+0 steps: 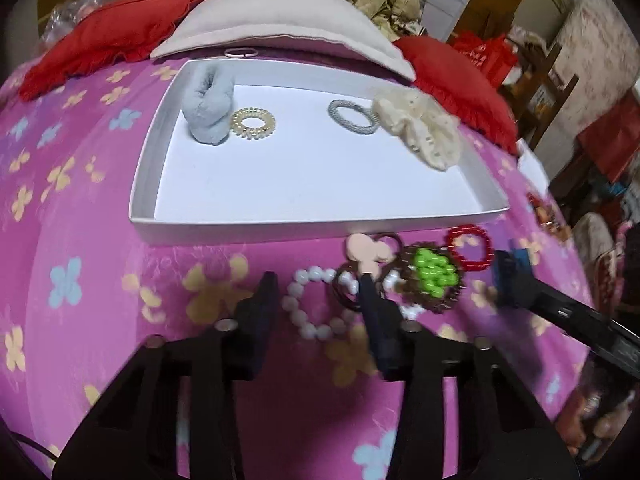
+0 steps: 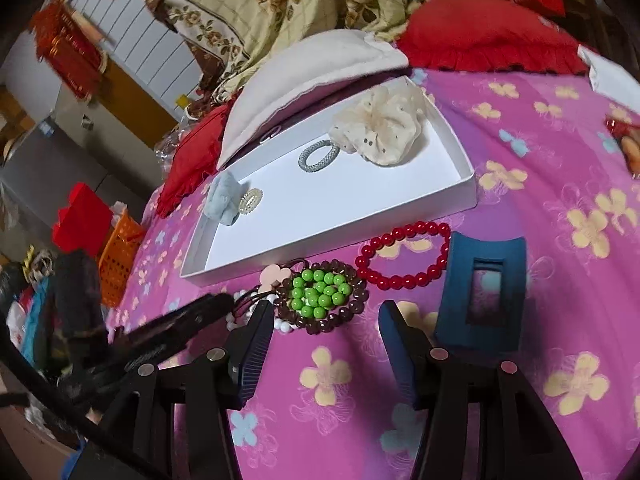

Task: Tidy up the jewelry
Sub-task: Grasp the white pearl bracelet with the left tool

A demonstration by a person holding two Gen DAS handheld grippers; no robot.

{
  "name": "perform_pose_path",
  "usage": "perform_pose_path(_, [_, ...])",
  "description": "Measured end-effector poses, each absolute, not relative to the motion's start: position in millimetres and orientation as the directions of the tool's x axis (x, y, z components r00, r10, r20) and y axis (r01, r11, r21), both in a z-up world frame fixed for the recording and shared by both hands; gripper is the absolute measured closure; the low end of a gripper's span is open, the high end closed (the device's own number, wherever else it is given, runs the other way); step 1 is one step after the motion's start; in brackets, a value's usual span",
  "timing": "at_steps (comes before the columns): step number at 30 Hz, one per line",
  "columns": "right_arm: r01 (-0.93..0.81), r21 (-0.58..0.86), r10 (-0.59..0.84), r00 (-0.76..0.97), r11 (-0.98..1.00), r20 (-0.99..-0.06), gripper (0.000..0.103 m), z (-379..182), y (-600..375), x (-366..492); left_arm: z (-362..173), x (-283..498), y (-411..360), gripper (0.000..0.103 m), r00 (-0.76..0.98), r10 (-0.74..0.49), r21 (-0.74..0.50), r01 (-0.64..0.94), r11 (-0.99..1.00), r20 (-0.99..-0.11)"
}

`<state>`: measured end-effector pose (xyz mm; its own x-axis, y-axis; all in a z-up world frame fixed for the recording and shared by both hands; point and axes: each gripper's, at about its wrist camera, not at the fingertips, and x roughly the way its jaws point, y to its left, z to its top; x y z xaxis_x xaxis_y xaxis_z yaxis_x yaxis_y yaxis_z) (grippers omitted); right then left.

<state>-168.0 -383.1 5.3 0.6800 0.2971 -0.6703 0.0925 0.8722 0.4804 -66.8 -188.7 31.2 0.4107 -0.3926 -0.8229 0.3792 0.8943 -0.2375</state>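
A white tray point(image 1: 256, 222) lies on the pink flowered bedspread and holds a grey-blue scrunchie point(image 1: 208, 110), a clear coil tie point(image 1: 253, 123), a grey band point(image 1: 352, 117) and a cream scrunchie point(image 1: 420, 128). In front of it lie a white pearl bracelet point(image 1: 298, 304), a pink charm tie point(image 1: 366, 254), green beads point(image 1: 434, 272) inside a brown bead bracelet point(image 2: 352, 312), a red bead bracelet point(image 1: 470, 248) and a blue claw clip point(image 2: 482, 292). My left gripper point(image 1: 318, 292) is open over the pearl bracelet. My right gripper point(image 2: 326, 312) is open just before the brown bracelet.
A white pillow point(image 1: 276, 20) and red cushions point(image 1: 108, 36) lie behind the tray. More small items point(image 1: 546, 212) lie at the bed's right edge. An orange basket point(image 2: 116, 256) and red box point(image 2: 82, 218) stand beside the bed.
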Motion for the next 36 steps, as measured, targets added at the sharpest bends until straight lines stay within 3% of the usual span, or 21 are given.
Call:
perform_pose_path(6, [0.07, 0.441, 0.284, 0.673, 0.895, -0.683, 0.051, 0.2, -372.6, -170.3, 17.7, -69.0, -190.4, 0.09, 0.426, -0.336, -0.155, 0.404, 0.901, -0.84])
perform_pose_path(13, [0.057, 0.423, 0.286, 0.655, 0.904, -0.699, 0.051, -4.0, -360.1, -178.7, 16.8, -94.3, -155.9, 0.092, 0.457, -0.251, -0.059, 0.394, 0.917, -0.853])
perform_pose_path(20, [0.041, 0.404, 0.297, 0.611, 0.914, -0.734, 0.051, -21.5, -341.3, -184.6, 16.8, -124.1, -83.5, 0.092, 0.457, -0.271, -0.125, 0.323, 0.938, -0.847])
perform_pose_path(25, [0.009, 0.361, 0.277, 0.624, 0.932, -0.73, 0.051, -13.5, -329.5, -182.2, 16.3, -125.2, -80.8, 0.091, 0.458, -0.286, -0.157, 0.299, 0.941, -0.842])
perform_pose_path(33, [-0.078, 0.291, 0.278, 0.597, 0.954, -0.752, 0.051, -4.4, -299.3, -158.2, 17.4, -116.0, -80.0, 0.067, 0.467, -0.373, -0.258, 0.293, 0.921, -0.801])
perform_pose_path(36, [-0.101, 0.213, 0.23, 0.603, 0.972, -0.763, 0.051, 4.4, -290.3, -136.9, 16.5, -113.2, -79.1, 0.065, 0.492, -0.395, -0.273, 0.303, 0.913, -0.776])
